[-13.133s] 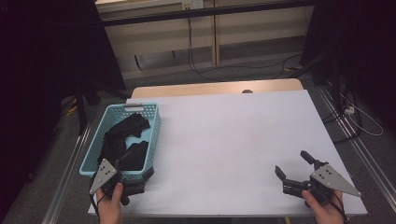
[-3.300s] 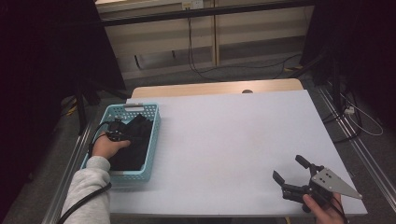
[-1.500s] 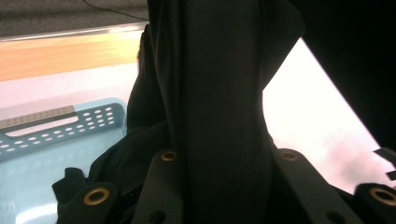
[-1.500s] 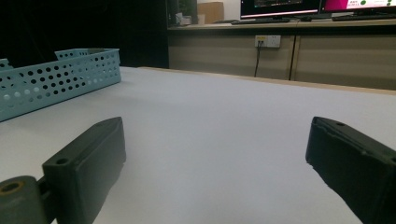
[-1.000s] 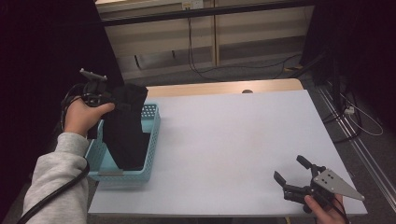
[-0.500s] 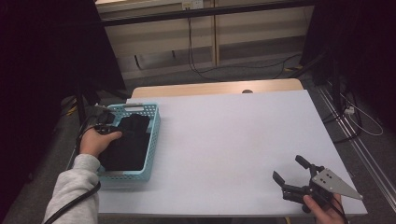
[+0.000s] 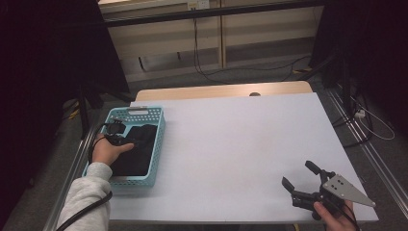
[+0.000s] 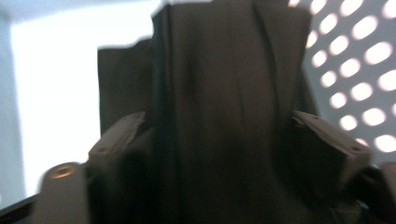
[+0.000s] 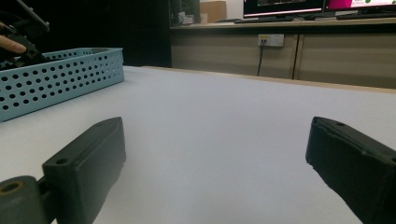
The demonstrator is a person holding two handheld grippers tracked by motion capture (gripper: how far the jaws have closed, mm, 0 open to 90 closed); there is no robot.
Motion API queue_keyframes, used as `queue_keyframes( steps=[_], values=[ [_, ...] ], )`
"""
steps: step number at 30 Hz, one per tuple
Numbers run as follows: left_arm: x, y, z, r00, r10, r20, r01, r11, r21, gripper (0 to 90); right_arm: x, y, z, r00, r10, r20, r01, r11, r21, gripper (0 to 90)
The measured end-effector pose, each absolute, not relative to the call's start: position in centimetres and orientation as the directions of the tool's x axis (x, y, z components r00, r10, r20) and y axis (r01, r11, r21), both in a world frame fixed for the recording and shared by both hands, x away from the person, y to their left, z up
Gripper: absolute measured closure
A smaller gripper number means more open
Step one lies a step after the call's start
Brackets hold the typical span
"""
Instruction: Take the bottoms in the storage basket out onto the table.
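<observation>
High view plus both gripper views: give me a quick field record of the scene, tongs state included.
surface: white table
basket: light blue perforated basket at the table's left edge
contents: black cloth lying in the basket
left tongs: down in the basket; jaws have just been opening; cloth lies between them, pads apart
right tongs: open, nothing between the jaws, low over the table's near right corner
right hand: at the bottom edge, holding the tongs
</observation>
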State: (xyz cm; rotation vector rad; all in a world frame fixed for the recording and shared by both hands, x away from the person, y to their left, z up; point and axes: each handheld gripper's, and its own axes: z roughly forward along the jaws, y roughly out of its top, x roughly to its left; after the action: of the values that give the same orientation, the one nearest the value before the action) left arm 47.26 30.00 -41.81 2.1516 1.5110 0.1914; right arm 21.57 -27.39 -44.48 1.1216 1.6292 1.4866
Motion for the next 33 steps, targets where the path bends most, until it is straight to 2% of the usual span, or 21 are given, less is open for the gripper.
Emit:
queue_keyframes(
  steps=[1,3,5,7,18,23,30,32,33],
  values=[
    [47.2,30.0,-42.7,0.368,0.914,-0.171,0.851,-0.257,0.458,12.3,21.6,-27.4,-44.5,-0.417,0.905,0.08,0.161,-0.012,0.987,4.6],
    [47.1,29.8,-43.5,0.391,0.908,-0.149,0.829,-0.277,0.486,3.2,21.6,-27.3,-44.5,-0.42,0.904,0.079,0.161,-0.012,0.987,4.6],
    [47.1,29.6,-43.6,0.394,0.909,-0.135,0.828,-0.287,0.482,0.1,21.6,-27.3,-44.5,-0.421,0.904,0.079,0.16,-0.011,0.987,4.6],
    [47.0,29.0,-43.6,0.398,0.912,-0.099,0.827,-0.31,0.469,0.0,21.6,-27.3,-44.5,-0.423,0.903,0.077,0.164,-0.007,0.986,4.6],
    [46.5,28.3,-43.9,0.398,0.915,-0.065,0.816,-0.321,0.481,0.7,21.5,-27.2,-44.3,-0.424,0.903,0.074,0.156,-0.008,0.988,4.6],
    [46.5,28.1,-43.5,0.391,0.917,-0.074,0.828,-0.316,0.464,7.3,21.5,-27.2,-44.3,-0.423,0.903,0.076,0.152,-0.012,0.988,4.6],
    [46.4,27.6,-42.8,0.413,0.906,-0.091,0.835,-0.337,0.435,29.0,21.5,-27.1,-44.2,-0.429,0.901,0.071,0.149,-0.008,0.989,4.6],
    [46.4,27.4,-42.6,0.419,0.903,-0.099,0.836,-0.341,0.429,38.8,21.5,-27.1,-44.1,-0.428,0.901,0.074,0.148,-0.011,0.989,4.6],
    [46.4,27.3,-42.5,0.428,0.896,-0.115,0.836,-0.345,0.427,47.0,21.5,-27.1,-44.1,-0.428,0.901,0.072,0.147,-0.01,0.989,4.6]
  ],
)
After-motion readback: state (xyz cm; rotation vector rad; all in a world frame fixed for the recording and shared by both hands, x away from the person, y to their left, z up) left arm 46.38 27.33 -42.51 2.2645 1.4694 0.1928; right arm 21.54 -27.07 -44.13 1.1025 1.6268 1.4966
